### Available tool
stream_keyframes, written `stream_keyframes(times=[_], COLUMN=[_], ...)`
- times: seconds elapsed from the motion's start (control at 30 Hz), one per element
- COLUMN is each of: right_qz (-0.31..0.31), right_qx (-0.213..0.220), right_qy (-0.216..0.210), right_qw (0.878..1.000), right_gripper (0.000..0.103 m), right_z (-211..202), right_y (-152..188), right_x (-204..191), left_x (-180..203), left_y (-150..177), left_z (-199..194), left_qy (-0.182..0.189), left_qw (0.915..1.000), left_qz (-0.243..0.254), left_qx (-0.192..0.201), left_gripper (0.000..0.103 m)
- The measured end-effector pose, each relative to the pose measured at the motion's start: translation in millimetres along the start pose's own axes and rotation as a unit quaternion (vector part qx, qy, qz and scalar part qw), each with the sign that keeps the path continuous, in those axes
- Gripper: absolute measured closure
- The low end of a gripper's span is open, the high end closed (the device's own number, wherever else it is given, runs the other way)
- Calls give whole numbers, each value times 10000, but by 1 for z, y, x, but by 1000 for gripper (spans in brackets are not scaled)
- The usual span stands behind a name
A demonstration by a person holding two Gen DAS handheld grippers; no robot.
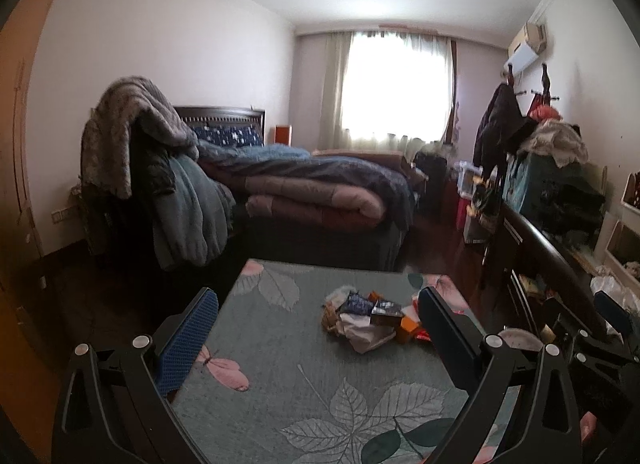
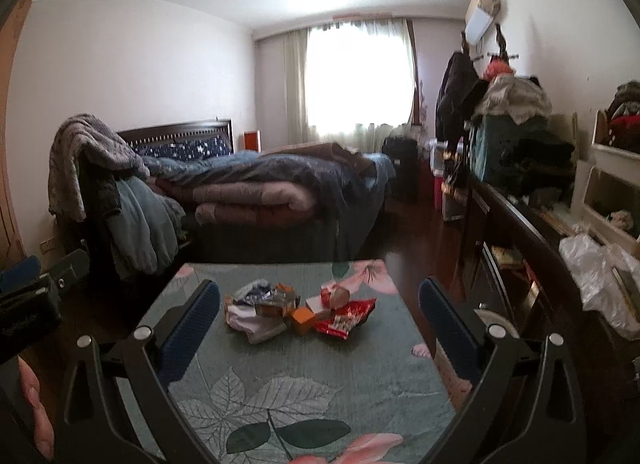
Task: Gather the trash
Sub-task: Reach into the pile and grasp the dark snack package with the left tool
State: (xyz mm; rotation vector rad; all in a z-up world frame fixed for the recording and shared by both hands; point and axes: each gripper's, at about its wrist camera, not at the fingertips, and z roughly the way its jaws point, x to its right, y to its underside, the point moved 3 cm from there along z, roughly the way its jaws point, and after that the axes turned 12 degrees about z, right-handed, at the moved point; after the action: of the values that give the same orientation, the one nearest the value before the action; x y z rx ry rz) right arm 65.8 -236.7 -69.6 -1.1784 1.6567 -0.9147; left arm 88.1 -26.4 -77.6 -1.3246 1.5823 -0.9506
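1. The trash pile [image 2: 296, 310] is lying mid-table on the leaf-print tablecloth [image 2: 320, 380], at twelve o'clock from my right claw [image 2: 320, 316].
2. I'm holding my right claw spread wide, gripping nothing.
3. My left claw [image 1: 318, 328] is likewise gaping, empty, with the pile at one o'clock.

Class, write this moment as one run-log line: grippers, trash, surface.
left gripper: open, empty | right gripper: open, empty | trash pile: untouched, on floral tablecloth | phase: approach
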Motion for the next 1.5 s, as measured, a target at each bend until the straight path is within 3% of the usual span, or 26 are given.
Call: stream_keyframes(times=[0.33, 0.53, 0.7, 0.83, 0.97, 1.1, 1.2, 1.27, 1.33, 1.4, 1.5], right_qz=[-207, -338, -215, -157, -15, 137, 228, 256, 259, 232, 210], right_qx=[-320, -1133, -1480, -1587, -1631, -1731, -1793, -1806, -1781, -1771, -1746], right_qy=[178, 372, 350, 358, 400, 427, 438, 424, 414, 427, 428], right_qw=[9991, 9923, 9881, 9865, 9858, 9839, 9825, 9823, 9828, 9830, 9835], right_gripper=[3, 3, 3, 3, 3, 3, 3, 3, 3, 3, 3], right_z=[76, 152, 199, 217, 219, 218, 217, 216, 216, 218, 224], right_y=[23, 60, 78, 83, 85, 89, 91, 91, 90, 88, 85], right_x=[5, 17, 33, 46, 60, 77, 88, 92, 95, 95, 92], left_x=[1, 11, 34, 53, 82, 117, 134, 137, 135, 132, 124], left_y=[8, 46, 63, 67, 54, 46, 53, 58, 59, 57, 54], left_z=[65, 156, 220, 251, 265, 281, 297, 303, 304, 302, 301], left_qy=[42, 432, 777, 1032, 1405, 1264, 1139, 1076, 978, 996, 1293], left_qw=[9991, 9889, 9794, 9735, 9701, 9702, 9655, 9651, 9690, 9706, 9712], left_qz=[128, 183, 191, 100, 76, 578, 870, 873, 832, 760, 446], left_qx=[-391, -1412, -1852, -2039, -1979, -1984, -2174, -2221, -2109, -2057, -1952], left_gripper=[4, 4, 4, 4, 4, 4, 4, 7, 31, 47, 48])
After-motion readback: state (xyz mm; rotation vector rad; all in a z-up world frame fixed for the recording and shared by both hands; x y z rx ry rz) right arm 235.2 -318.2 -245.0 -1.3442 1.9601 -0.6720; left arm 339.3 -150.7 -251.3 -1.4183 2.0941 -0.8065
